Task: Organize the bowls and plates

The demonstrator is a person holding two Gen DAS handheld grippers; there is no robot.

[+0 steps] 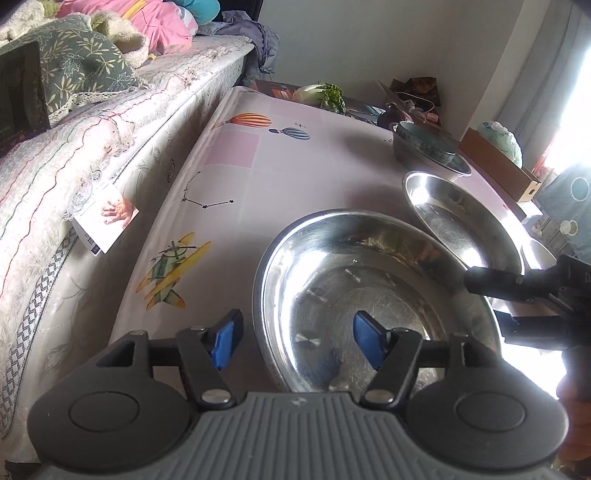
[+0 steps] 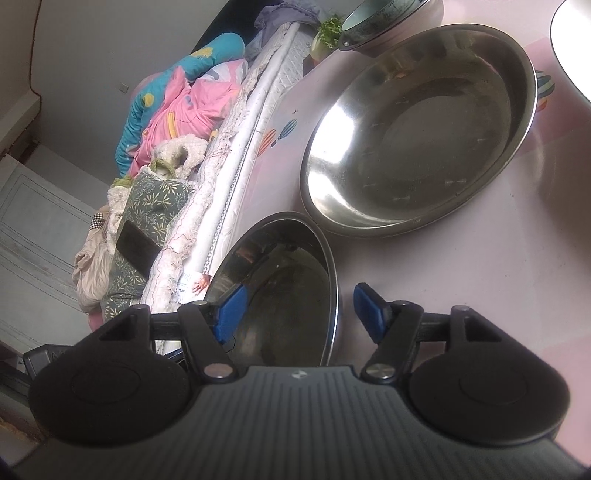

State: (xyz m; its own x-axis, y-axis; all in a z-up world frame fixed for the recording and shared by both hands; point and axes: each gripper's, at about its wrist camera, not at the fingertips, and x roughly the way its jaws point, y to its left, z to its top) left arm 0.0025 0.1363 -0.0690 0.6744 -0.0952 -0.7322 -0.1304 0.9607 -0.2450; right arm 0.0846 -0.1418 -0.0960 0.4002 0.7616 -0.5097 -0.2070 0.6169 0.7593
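Observation:
A steel bowl sits on the pink tablecloth close in front of me. My left gripper is open and straddles its near left rim, one blue pad outside and one inside. A second steel bowl sits behind it to the right. In the right wrist view the near steel bowl has its right rim between the open fingers of my right gripper, and the second steel bowl lies beyond. My right gripper also shows in the left wrist view at the near bowl's right rim.
A grey-green bowl nested in a metal bowl stands at the back of the table, also in the right wrist view. A white dish edge is at the top right. A bed with bedding runs along the table's left. A wooden box and greens lie at the far edge.

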